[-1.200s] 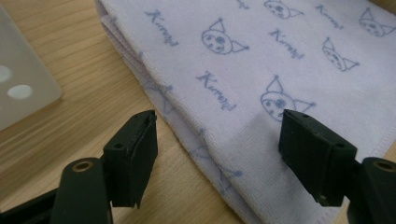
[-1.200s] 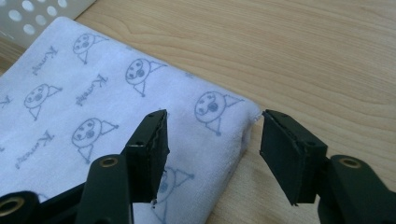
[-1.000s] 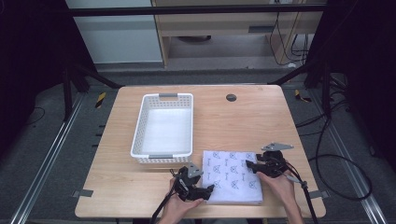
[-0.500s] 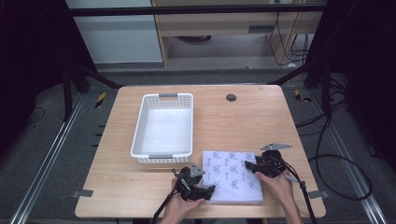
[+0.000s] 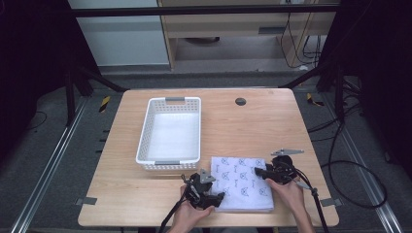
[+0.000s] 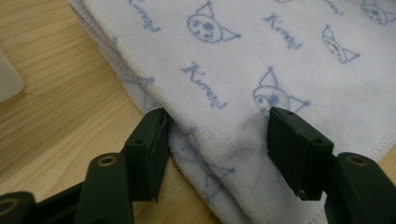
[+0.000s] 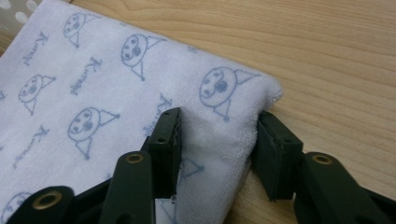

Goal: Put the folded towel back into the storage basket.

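A folded white towel (image 5: 243, 182) printed with blue cat faces lies flat on the near right part of the wooden table (image 5: 272, 126). My left gripper (image 5: 216, 195) is at the towel's near left corner. In the left gripper view the towel (image 6: 261, 56) edge sits between the jaws of my left gripper (image 6: 217, 135), which have just been closing and still stand apart around it. My right gripper (image 5: 259, 172) is at the towel's right edge. In the right gripper view its jaws have just been closing, and my right gripper (image 7: 217, 135) pinches a raised fold of the towel (image 7: 93, 84).
A white perforated basket (image 5: 167, 162) stands left of centre, its near rim close to the towel's far left corner. A small dark round disc (image 5: 240, 101) sits near the table's far edge. Black cables (image 5: 340, 165) trail off the right side.
Both grippers' jaws have narrowed on the towel's edges. The hands and the towel stay where they were.
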